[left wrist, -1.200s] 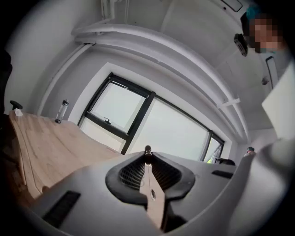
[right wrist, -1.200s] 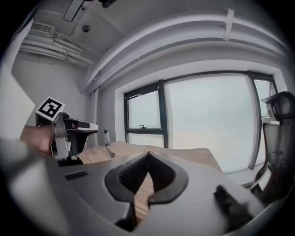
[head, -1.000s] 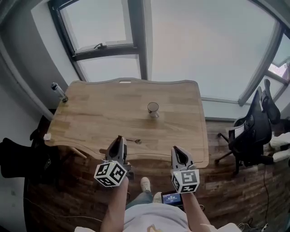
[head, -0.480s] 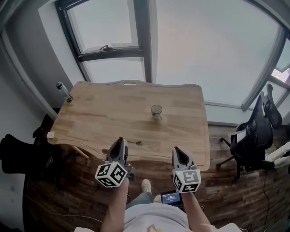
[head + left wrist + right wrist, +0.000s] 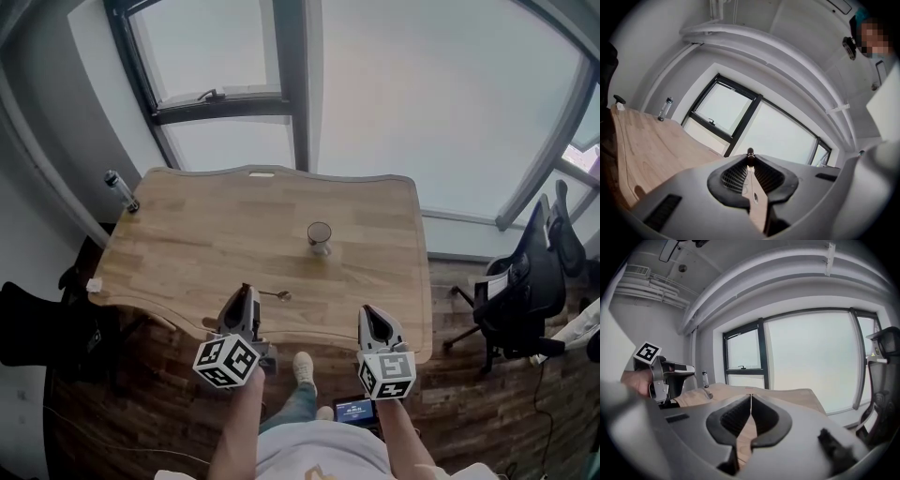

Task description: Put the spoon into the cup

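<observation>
a: where is the spoon [image 5: 275,294] being seen lying?
b: it is being seen flat on the table [image 5: 187,244], close to the near edge. its long axis is running across, just ahead and right of the left gripper [image 5: 246,291]. the right gripper [image 5: 367,311] is being held farther off.
a: and the fingers?
b: both pairs are being held pressed together, nothing pinched, so opening is likely being called for first. the cup [image 5: 319,234] is standing upright farther in, with bare wood lying all round.
</observation>
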Tool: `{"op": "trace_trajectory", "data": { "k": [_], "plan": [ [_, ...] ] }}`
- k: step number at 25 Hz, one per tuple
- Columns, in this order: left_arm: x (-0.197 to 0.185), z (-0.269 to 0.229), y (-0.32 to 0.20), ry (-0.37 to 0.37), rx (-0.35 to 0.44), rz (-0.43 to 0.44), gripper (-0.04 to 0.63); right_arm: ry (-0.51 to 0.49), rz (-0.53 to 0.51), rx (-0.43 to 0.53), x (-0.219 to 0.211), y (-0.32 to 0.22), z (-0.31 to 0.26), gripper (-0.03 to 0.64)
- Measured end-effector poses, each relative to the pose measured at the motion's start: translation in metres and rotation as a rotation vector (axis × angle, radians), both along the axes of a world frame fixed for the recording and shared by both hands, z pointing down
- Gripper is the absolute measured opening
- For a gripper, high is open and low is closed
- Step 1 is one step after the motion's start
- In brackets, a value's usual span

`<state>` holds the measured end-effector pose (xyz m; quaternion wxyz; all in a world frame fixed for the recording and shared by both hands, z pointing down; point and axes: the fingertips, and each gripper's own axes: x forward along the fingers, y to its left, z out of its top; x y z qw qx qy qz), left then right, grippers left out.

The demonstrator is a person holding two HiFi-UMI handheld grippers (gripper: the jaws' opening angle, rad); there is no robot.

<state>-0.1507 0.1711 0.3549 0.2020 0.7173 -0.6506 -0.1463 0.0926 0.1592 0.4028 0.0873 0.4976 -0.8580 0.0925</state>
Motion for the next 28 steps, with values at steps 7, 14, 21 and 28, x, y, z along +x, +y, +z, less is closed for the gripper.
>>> {"op": "trace_trajectory", "data": {
  "k": [7,14,21,28],
  "plan": [
    [-0.004,0.013,-0.068,0.023,-0.008,0.026,0.051,0.026,0.040,-0.011,0.003,-0.056,0.009,0.032],
    [-0.014,0.020,-0.141,0.039,-0.032,0.058,0.051,0.033,0.071,-0.038,-0.008,-0.123,0.015,0.032],
    [-0.031,0.030,-0.199,0.052,-0.051,0.087,0.051,0.044,0.087,-0.075,-0.030,-0.173,0.031,0.032],
    [-0.044,0.036,-0.238,0.066,-0.053,0.114,0.051,0.045,0.114,-0.074,-0.045,-0.206,0.037,0.032]
  ]
}}
